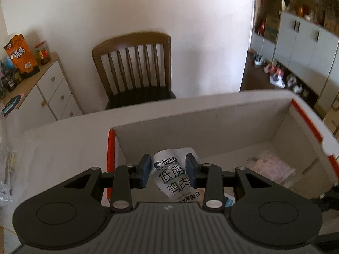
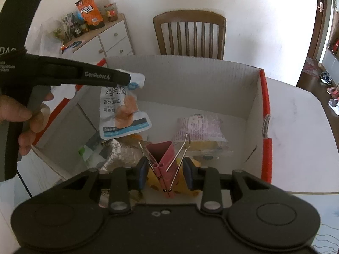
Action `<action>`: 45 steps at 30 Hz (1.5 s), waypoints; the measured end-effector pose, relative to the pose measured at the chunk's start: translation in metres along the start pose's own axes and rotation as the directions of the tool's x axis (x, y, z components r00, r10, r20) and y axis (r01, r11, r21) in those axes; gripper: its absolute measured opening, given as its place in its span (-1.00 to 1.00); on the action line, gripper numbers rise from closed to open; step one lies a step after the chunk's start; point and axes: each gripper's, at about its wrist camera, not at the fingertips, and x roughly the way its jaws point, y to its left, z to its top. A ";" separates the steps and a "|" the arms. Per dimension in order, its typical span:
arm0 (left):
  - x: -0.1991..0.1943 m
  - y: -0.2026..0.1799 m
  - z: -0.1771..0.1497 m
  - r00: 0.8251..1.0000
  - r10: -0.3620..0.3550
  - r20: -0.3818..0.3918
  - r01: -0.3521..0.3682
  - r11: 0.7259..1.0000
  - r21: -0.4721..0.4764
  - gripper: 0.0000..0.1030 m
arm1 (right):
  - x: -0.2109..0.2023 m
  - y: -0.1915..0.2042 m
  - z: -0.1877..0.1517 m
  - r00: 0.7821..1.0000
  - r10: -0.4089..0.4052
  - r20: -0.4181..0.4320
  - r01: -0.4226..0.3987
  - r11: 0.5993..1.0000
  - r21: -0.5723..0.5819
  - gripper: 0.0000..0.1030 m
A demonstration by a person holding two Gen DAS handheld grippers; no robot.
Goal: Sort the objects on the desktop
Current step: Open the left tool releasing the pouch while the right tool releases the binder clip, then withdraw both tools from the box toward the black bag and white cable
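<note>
1. Left wrist view: our left gripper (image 1: pixel 168 170) holds its jaws narrow on a white chicken-snack pouch (image 1: pixel 177 177), hanging it over the open cardboard box (image 1: pixel 211 118) on the counter (image 1: pixel 70 135). We should let go only once it is well inside the walls.

2. Right wrist view: our right gripper (image 2: pixel 165 172) pinches a pink binder clip (image 2: pixel 162 158), jaws narrow, above the box's wrapped goods. We judge that lowering it clear of the dangling pouch comes first.
</note>
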 end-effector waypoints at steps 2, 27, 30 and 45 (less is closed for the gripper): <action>0.005 0.000 -0.001 1.000 -0.004 -0.025 0.004 1.000 0.013 -0.31 | 0.001 0.000 0.002 1.000 0.000 -0.001 0.000 1.000 -0.002 -0.34; -0.040 0.011 -0.007 0.997 -0.075 -0.002 0.075 0.997 -0.015 0.33 | -0.027 -0.001 -0.004 0.999 0.014 0.049 -0.012 1.000 -0.028 0.05; -0.053 0.015 -0.009 0.995 -0.097 0.011 0.097 0.995 -0.035 0.33 | -0.035 -0.001 -0.005 0.998 0.015 0.058 -0.014 1.000 -0.022 0.06; -0.125 0.002 -0.036 0.979 -0.193 0.072 0.194 0.981 -0.011 0.33 | -0.080 0.006 -0.017 0.994 0.016 0.107 -0.016 1.000 -0.007 0.09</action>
